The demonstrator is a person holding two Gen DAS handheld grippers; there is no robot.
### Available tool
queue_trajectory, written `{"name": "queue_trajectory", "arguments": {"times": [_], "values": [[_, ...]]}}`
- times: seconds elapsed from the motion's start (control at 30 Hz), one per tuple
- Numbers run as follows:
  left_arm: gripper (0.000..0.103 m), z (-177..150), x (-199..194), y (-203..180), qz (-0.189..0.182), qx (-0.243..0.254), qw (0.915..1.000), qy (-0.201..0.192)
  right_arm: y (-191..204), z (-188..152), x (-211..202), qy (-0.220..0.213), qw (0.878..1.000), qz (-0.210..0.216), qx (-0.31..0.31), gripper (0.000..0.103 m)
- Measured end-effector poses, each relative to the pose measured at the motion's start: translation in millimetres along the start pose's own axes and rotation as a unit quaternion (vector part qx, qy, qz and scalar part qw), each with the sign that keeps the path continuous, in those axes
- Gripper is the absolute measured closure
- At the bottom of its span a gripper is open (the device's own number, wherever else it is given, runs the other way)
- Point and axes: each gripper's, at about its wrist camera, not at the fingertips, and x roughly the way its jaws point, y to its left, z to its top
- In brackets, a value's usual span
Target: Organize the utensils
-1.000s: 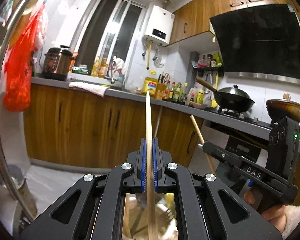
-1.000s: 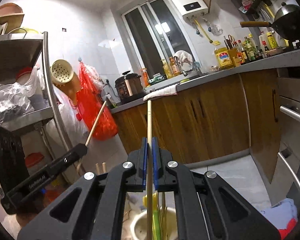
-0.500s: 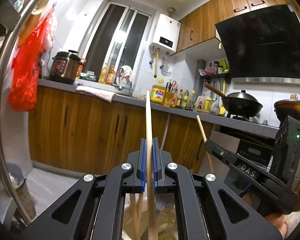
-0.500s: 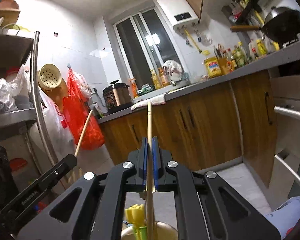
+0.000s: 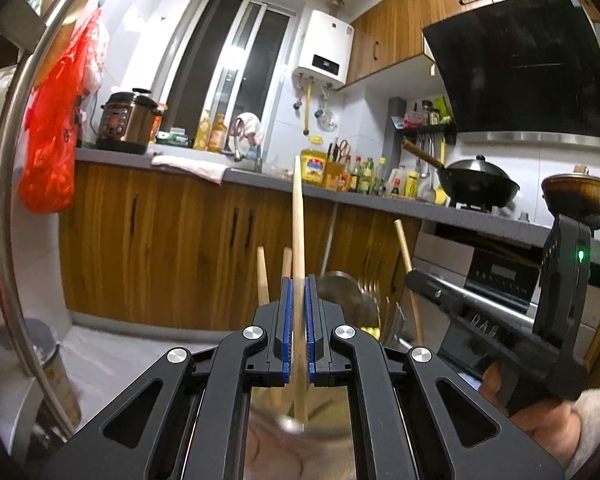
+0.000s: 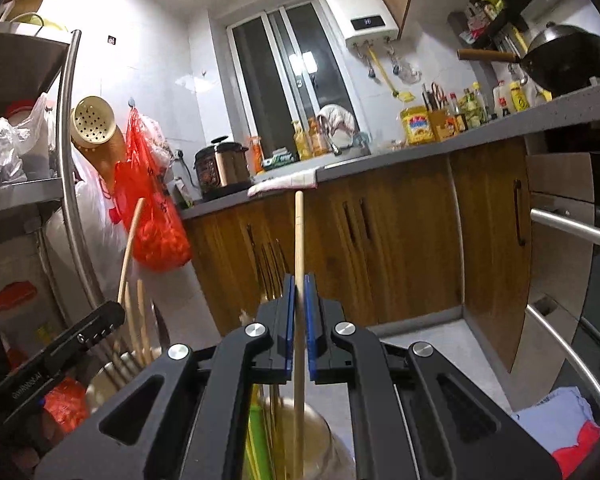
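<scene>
My left gripper (image 5: 296,292) is shut on a wooden chopstick (image 5: 297,216) that stands upright between the blue pads; its lower end reaches into a steel holder (image 5: 300,424) below the jaws. More chopsticks (image 5: 262,276) and a metal spoon (image 5: 342,292) stand in that holder. My right gripper (image 6: 296,288) is shut on another wooden chopstick (image 6: 299,236), upright, its lower end inside a pale holder (image 6: 316,432) with green and yellow utensils (image 6: 256,436). The right gripper also shows in the left wrist view (image 5: 412,276), and the left gripper in the right wrist view (image 6: 118,312).
A wooden cabinet run with a grey counter (image 5: 260,178) lies ahead, with a pressure cooker (image 5: 126,122), bottles and a wok (image 5: 480,186). A steel rack post (image 6: 66,184) and red bag (image 6: 152,216) stand at left. An oven handle (image 6: 572,228) juts out at right.
Both grippers have lowered, each with its chopstick. The holders' utensils now rise into view around the jaws, and the chopstick ends sit deeper in the holders.
</scene>
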Motion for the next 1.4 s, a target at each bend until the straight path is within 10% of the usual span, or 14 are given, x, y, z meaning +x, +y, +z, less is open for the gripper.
{"name": "queue_trajectory", "arguments": {"times": [0.67,1.07,1.27,1.4], "values": [[0.095,-13,-14,1,0.006,0.007,0.9980,0.063,1,-22,-29,0.099,0.994,0.015,-0.035,0.097],[0.063,4,-43,-16,0.048,0.025,0.9956,0.077,8,5,-67,0.102,0.994,-0.015,-0.026,0.066],[0.049,13,-80,-37,0.075,0.046,0.9915,0.095,25,22,-118,0.106,0.994,-0.027,-0.030,0.032],[0.023,13,-114,-48,0.075,0.029,0.9918,0.099,40,21,-150,0.105,0.993,-0.026,-0.040,0.019]]}}
